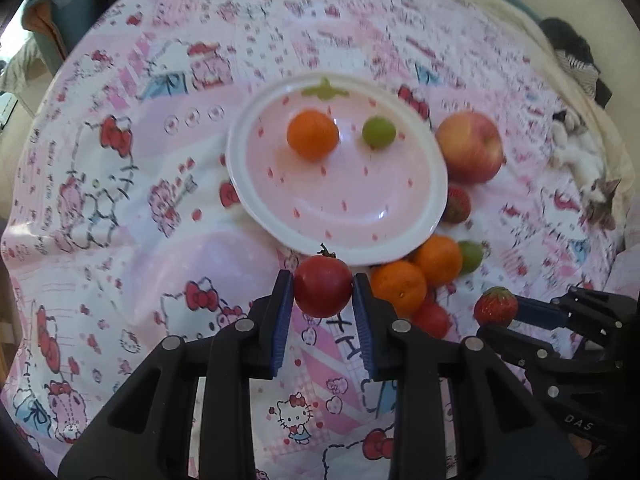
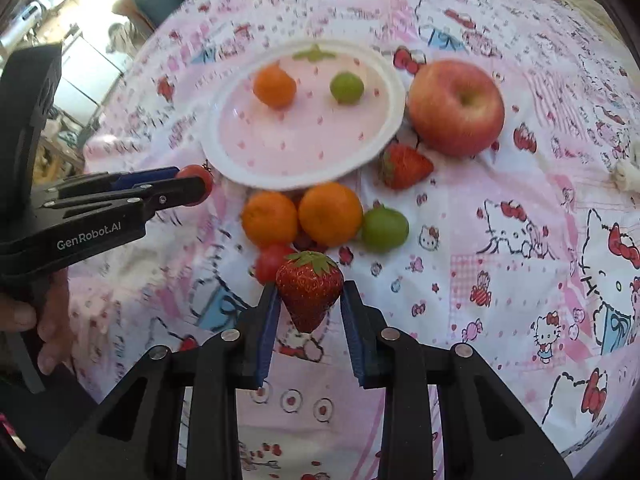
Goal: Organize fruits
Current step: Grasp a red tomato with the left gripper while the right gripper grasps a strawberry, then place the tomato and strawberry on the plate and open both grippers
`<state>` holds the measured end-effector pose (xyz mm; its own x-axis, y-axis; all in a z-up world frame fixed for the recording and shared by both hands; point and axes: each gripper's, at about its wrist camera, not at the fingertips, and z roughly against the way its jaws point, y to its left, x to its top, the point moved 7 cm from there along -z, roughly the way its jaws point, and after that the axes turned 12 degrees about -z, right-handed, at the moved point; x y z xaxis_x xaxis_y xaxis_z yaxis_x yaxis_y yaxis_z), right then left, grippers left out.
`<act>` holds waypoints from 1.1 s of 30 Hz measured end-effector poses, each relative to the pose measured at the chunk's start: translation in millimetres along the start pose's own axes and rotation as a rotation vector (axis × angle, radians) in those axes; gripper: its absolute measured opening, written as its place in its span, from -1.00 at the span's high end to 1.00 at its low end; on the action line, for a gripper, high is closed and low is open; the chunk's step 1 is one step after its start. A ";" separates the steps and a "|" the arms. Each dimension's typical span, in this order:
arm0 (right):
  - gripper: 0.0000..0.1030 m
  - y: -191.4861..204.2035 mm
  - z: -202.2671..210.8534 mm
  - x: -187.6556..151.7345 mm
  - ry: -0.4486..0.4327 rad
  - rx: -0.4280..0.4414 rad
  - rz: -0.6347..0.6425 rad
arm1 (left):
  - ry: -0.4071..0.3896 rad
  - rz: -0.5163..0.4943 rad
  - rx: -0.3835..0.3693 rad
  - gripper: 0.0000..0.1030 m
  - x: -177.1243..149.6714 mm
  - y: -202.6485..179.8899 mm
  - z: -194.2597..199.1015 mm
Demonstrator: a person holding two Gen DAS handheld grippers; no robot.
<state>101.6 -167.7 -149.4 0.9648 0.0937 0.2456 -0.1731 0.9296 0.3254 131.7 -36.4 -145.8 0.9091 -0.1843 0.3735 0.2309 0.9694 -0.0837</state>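
My left gripper (image 1: 323, 290) has its fingers clamped on a red tomato (image 1: 322, 287), held just short of the near rim of the pink plate (image 1: 400, 240). My right gripper (image 2: 308, 304) has its fingers closed on a strawberry (image 2: 309, 289), leaf cap pointing away from me, held above the table over the loose pile.

On the plate so far I count only two fruits: a mandarin (image 1: 313, 134) at the far left of the dish and a small green fruit (image 1: 379, 132) to its right, the two apart. Most of the plate is bare.

Off the plate, on the Hello Kitty tablecloth (image 2: 520, 280), there is plenty left. A big apple (image 2: 456, 108) sits just right of the plate. A second strawberry (image 2: 404, 166) lies by the plate's near right edge. Near that, two mandarins (image 2: 300, 216) touch each other, a green fruit (image 2: 385, 228) sits against the right one, and a small tomato (image 2: 270, 262) peeks out nearer me.

I judge the job early: two placed, two in hand, six waiting.
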 end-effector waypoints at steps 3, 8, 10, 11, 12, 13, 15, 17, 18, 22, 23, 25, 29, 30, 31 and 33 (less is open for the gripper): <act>0.36 8.2 9.7 11.1 -0.057 0.021 0.007 | -0.033 0.016 0.015 0.49 5.0 8.0 10.0; 0.36 14.7 19.2 29.6 -0.118 0.069 -0.012 | -0.068 0.047 0.037 0.49 13.5 18.3 16.3; 0.36 18.0 22.4 38.3 -0.154 0.096 -0.008 | -0.081 0.059 0.040 0.49 17.0 22.7 19.6; 0.36 18.7 23.1 42.7 -0.169 0.100 -0.012 | -0.086 0.059 0.043 0.49 19.1 23.9 20.3; 0.36 17.7 24.5 48.6 -0.189 0.106 -0.025 | -0.091 0.059 0.047 0.49 20.2 24.0 21.0; 0.36 16.4 25.4 53.3 -0.196 0.119 -0.040 | -0.097 0.061 0.053 0.49 22.0 25.5 21.6; 0.36 17.4 26.5 62.9 -0.204 0.152 -0.055 | -0.101 0.061 0.056 0.49 26.0 28.4 21.2; 0.36 19.7 26.7 73.1 -0.212 0.171 -0.052 | -0.100 0.059 0.055 0.49 30.3 30.2 19.0; 0.36 20.2 26.0 76.8 -0.214 0.169 -0.049 | -0.100 0.057 0.057 0.49 32.4 30.9 18.4; 0.36 22.3 20.8 94.0 -0.222 0.172 -0.039 | -0.107 0.043 0.070 0.49 45.7 35.2 16.1; 0.37 22.2 18.5 99.1 -0.221 0.173 -0.036 | -0.110 0.037 0.075 0.49 50.5 36.2 15.3; 0.36 21.1 12.6 108.9 -0.215 0.179 -0.040 | -0.113 0.019 0.077 0.49 56.5 36.0 13.3; 0.36 13.0 -4.0 125.8 -0.187 0.183 -0.074 | -0.106 0.001 0.063 0.49 66.1 37.6 0.6; 0.36 10.9 -7.9 128.3 -0.181 0.179 -0.079 | -0.101 0.005 0.058 0.49 67.5 38.2 -4.0; 0.36 7.8 -13.8 132.0 -0.170 0.178 -0.087 | -0.094 0.006 0.047 0.49 69.2 38.2 -9.2; 0.36 3.6 -23.2 136.3 -0.149 0.175 -0.098 | -0.080 0.007 0.041 0.49 72.2 39.5 -19.5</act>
<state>237.0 -143.3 -136.0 0.9413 -0.0597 0.3322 -0.1240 0.8544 0.5047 213.2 -14.6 -140.2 0.8797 -0.1656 0.4458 0.2090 0.9767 -0.0496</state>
